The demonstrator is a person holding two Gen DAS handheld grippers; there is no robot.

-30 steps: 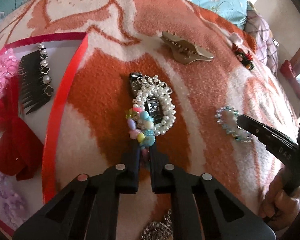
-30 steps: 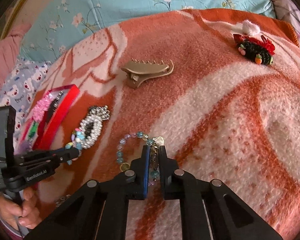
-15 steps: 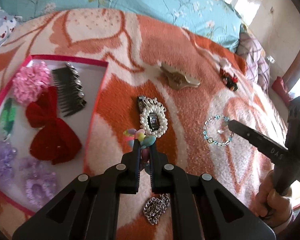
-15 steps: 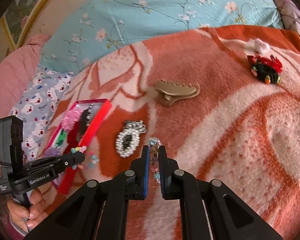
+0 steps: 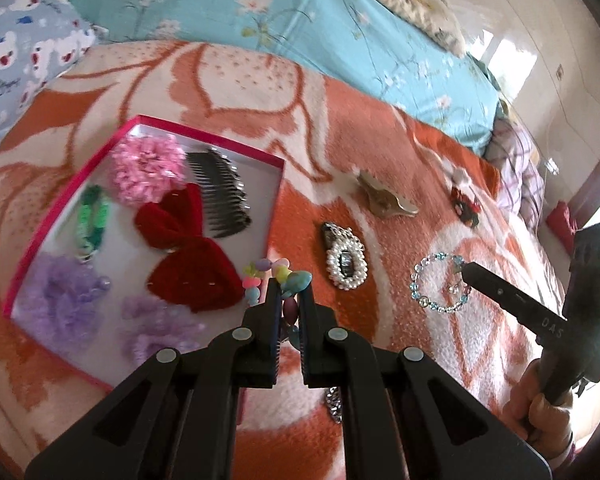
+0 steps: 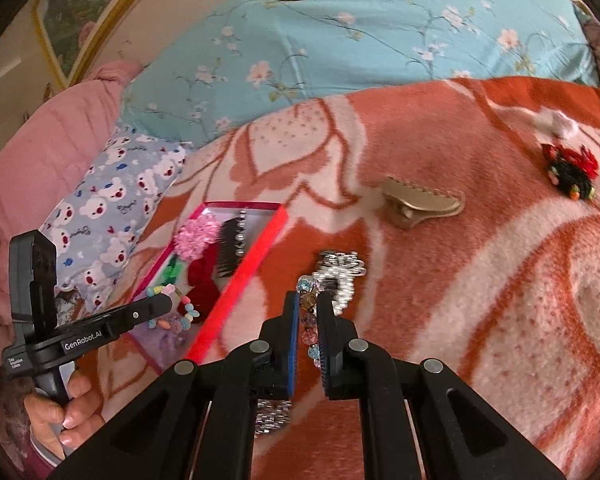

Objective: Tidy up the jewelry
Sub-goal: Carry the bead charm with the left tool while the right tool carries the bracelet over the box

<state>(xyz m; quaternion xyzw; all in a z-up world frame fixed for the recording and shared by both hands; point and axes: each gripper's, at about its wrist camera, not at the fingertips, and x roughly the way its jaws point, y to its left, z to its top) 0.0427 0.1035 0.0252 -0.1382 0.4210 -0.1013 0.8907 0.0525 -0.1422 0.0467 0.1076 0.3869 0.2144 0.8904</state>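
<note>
Black plastic left claw [image 5: 288, 300], silver screws, "GenRobot.AI" lettering, possibly maroon sleeve

A pastel bead bracelet [image 5: 277, 276] hangs pinched at frame centre, beside the red-rimmed tray [image 5: 66, 200] on the left; a blue crystal bracelet [image 5: 440, 282] dangles right of centre.

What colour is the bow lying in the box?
Dark red, velvety-looking. The bow shows best in the left wrist view, inside the red-rimmed box.

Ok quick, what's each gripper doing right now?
Left gripper: shut on the pastel bead bracelet.
Right gripper: shut on the blue crystal bead bracelet.
</note>
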